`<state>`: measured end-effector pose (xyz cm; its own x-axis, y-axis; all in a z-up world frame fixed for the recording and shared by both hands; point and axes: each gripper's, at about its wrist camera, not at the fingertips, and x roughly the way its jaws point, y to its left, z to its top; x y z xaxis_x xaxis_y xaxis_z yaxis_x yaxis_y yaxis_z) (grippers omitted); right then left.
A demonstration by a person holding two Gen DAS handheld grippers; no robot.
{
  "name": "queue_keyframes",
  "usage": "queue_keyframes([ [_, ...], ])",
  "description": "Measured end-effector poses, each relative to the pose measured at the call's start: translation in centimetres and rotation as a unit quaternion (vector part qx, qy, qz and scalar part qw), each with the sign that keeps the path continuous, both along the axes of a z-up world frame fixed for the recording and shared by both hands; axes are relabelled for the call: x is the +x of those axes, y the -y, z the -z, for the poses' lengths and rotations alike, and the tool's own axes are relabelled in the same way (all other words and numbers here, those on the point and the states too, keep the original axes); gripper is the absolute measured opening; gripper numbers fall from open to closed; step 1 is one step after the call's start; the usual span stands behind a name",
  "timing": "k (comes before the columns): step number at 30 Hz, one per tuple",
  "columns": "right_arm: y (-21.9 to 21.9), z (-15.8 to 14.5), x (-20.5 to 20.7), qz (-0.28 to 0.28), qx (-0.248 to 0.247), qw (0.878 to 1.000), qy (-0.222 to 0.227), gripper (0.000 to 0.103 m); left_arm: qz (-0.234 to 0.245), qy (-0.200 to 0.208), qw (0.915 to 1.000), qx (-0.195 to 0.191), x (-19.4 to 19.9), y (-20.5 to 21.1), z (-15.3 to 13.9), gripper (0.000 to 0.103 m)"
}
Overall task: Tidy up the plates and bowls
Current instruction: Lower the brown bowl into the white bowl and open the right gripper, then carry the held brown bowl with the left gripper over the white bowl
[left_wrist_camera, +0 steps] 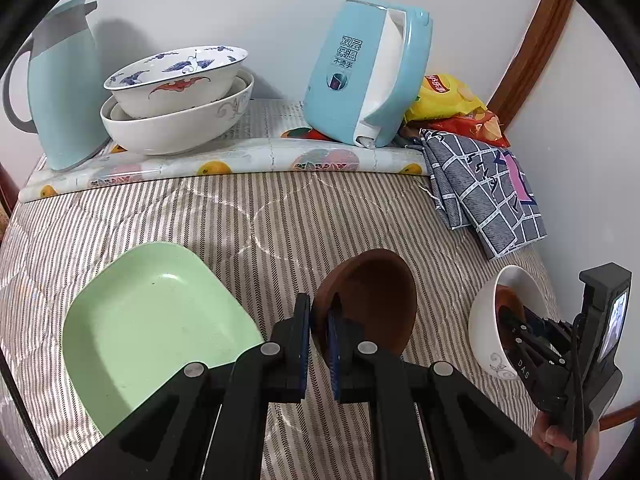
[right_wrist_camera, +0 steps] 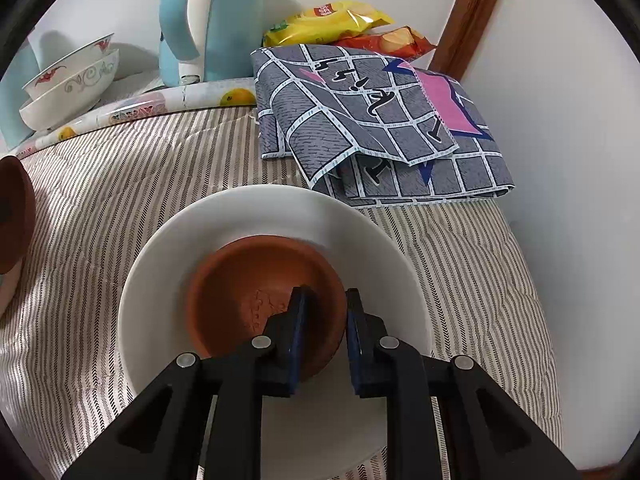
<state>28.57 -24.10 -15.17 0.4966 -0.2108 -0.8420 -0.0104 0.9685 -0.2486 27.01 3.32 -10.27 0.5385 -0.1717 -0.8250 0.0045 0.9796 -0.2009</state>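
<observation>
Left gripper point(left_wrist_camera: 318, 330) clamped on brown bowl point(left_wrist_camera: 372, 300) rim, bowl tilted. Right gripper point(right_wrist_camera: 326, 320) straddles second brown bowl point(right_wrist_camera: 256, 292) rim (inside white bowl point(right_wrist_camera: 192, 232)), pads released.

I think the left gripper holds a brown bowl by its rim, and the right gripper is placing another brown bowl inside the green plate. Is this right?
Not quite. In the right wrist view the second brown bowl sits inside a white bowl, not the green plate. The rest is right.
</observation>
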Motion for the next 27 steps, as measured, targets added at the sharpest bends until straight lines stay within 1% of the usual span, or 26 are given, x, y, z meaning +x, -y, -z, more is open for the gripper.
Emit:
queue_keyframes([
  [7,0.0,-0.3,-0.5,-0.004,0.009,1.0,0.005,0.023,0.0,0.003,1.0,-0.006,-0.7,-0.2,-0.4,0.008],
  [10,-0.1,-1.1,-1.2,-0.005,0.021,1.0,0.012,0.028,0.001,0.003,0.9999,-0.011,-1.3,-0.1,-0.6,0.008],
  [12,-0.1,-1.8,-1.8,-0.003,0.027,0.999,0.022,0.035,0.001,0.004,0.9999,-0.011,-1.9,0.0,-0.8,0.008],
  [19,1.0,-4.8,-5.2,0.007,0.042,0.997,0.06,0.036,0.006,0.008,0.9999,-0.012,-3.9,1.0,-1.7,0.008],
  [20,1.3,-5.2,-5.7,0.01,0.045,0.997,0.065,0.038,0.008,0.009,0.9999,-0.012,-4.2,1.3,-1.9,0.008],
  [21,1.7,-5.9,-6.5,0.014,0.049,0.996,0.073,0.041,0.012,0.01,0.9998,-0.013,-4.6,1.7,-2.2,0.008],
  [23,2.4,-6.7,-7.7,0.018,0.056,0.995,0.082,0.046,0.018,0.01,0.9995,-0.023,-5.1,2.2,-2.7,0.008],
  [24,2.8,-7.2,-8.4,0.02,0.059,0.994,0.088,0.047,0.02,0.011,0.9994,-0.027,-5.4,2.6,-2.9,0.008],
  [27,4.0,-8.4,-10.5,0.029,0.067,0.992,0.102,0.047,0.025,0.016,0.9993,-0.02,-6.3,4.1,-3.5,0.008],
])
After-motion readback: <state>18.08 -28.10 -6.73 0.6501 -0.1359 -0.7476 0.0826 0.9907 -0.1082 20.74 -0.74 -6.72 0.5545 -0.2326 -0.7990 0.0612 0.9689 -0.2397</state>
